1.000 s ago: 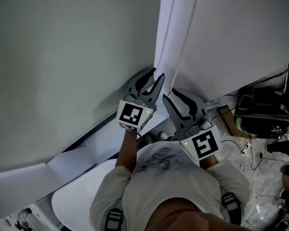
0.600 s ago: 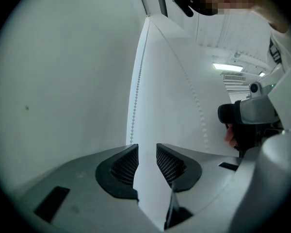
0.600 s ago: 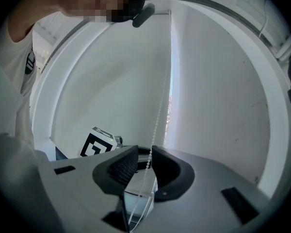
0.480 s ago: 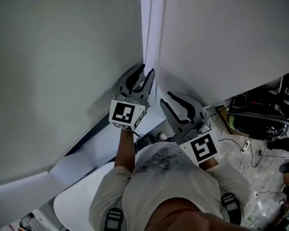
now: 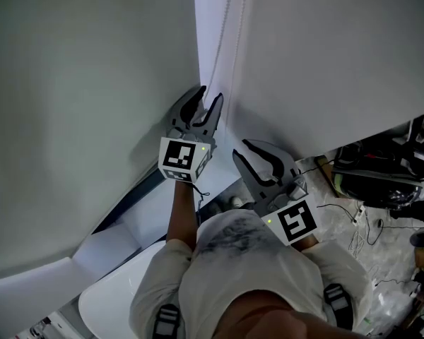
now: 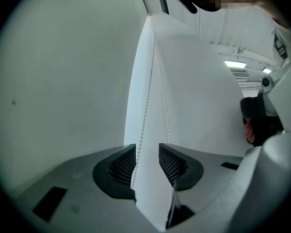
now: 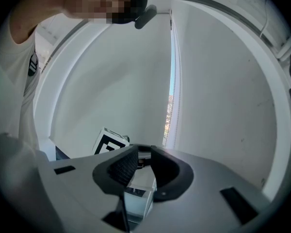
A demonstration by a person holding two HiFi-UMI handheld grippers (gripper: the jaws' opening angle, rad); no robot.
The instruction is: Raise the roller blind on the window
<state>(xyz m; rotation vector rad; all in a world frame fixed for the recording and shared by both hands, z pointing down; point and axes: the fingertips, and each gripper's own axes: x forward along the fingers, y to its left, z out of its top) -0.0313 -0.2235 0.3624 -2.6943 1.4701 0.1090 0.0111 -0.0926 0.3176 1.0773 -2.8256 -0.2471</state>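
Left gripper (image 5: 203, 104): you're opening its jaws around the bead chain (image 6: 144, 115). One strand is running down the gap between the pads, with nothing pinching it.
Right gripper (image 7: 144, 166): you're holding it just right of the chain and lower, jaws spread, gripping nothing.
Chain: it's hanging as two strands, straight down into the left gripper.
Blind (image 5: 325, 55): it's hanging just right of the chain, covering the window, with only a thin slit of daylight (image 7: 170, 115) showing beside it.
Wall (image 5: 92, 83): it's running left of the chain.
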